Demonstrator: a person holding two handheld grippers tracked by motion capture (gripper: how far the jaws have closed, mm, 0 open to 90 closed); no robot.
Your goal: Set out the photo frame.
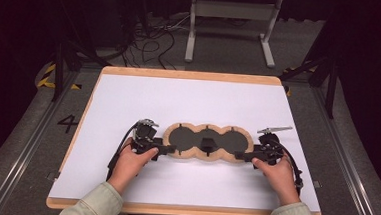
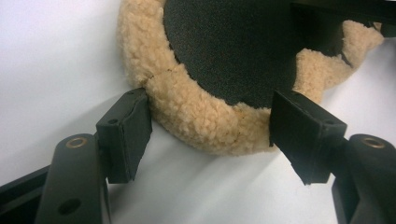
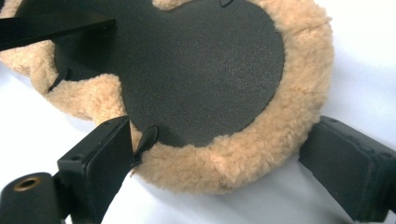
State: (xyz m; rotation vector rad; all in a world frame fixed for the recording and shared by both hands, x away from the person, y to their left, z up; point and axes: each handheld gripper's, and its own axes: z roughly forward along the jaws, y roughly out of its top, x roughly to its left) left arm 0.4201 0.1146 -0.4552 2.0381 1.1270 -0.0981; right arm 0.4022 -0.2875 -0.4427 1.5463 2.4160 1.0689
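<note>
A long fleece pad [image 1: 208, 142], tan and woolly round its edge with three black round panels in a row, lies flat on the white table [image 1: 194, 102] in the lower middle of the high view. The left gripper [image 1: 168, 149] meets its left end and the right gripper [image 1: 239, 155] its right end, each held in a hand [image 1: 131, 163] coming up from the bottom edge; the other hand [image 1: 277, 174] sits at lower right.

In the left gripper view the pad's rounded end [image 2: 205, 116] fills the upper centre. The jaws stand spread on either side of it, both pads touching the fleece edge without squeezing it.

In the right gripper view the pad's end [image 3: 224, 158] curves between spread jaws: the lower-left jaw touches the fleece beside a small black tab [image 3: 147, 140], and the lower-right jaw stands just beside the rim.
</note>
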